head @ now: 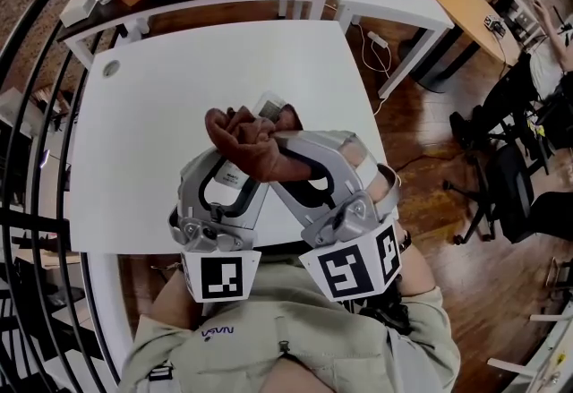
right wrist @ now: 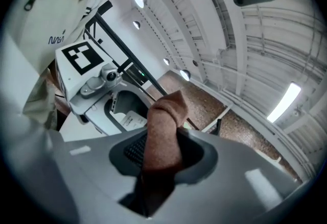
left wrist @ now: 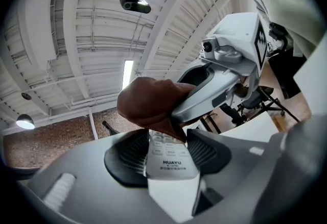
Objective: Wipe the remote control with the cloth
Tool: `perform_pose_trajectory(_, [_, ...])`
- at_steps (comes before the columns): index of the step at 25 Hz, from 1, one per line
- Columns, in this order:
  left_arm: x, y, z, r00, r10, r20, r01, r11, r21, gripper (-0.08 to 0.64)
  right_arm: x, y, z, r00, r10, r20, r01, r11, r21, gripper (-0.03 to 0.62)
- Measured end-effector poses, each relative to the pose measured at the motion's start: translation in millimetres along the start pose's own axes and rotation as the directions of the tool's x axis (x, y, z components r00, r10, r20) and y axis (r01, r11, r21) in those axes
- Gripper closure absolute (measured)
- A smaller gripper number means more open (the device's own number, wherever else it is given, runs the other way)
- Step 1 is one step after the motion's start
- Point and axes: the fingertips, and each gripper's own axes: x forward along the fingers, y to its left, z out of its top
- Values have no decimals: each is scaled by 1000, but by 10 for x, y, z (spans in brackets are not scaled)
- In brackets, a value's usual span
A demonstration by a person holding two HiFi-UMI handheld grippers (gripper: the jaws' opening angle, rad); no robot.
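The white tabletop (head: 179, 69) lies bare ahead and to the left, with its right edge close beside the work. Above its near part, the left gripper (left wrist: 166, 154) has its fingers (left wrist: 127, 155) clamped partway open on the remote control (left wrist: 171, 165). The right gripper (right wrist: 161, 154) pinches the brown cloth (head: 251, 145), which lies over the remote's far end.

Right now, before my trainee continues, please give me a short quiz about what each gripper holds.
1. True or false: the left gripper is shut on the remote control.
2. What does the right gripper hold? A) a sponge B) the brown cloth C) nothing
3. Fill in: both held things are above the white ____.
Key: 1 true; 2 B; 3 table.
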Motion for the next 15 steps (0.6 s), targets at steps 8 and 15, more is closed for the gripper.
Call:
perform_pose_trajectory(8, [-41, 95, -70, 999, -39, 7, 40, 979, -200, 318, -25, -8, 36, 999, 10, 42, -11, 999, 34, 482])
perform_pose_trajectory(15, [-63, 336, -10, 995, 16, 97, 32, 877, -480, 319, -148, -538, -200, 971, -240, 25, 233, 959, 161, 480])
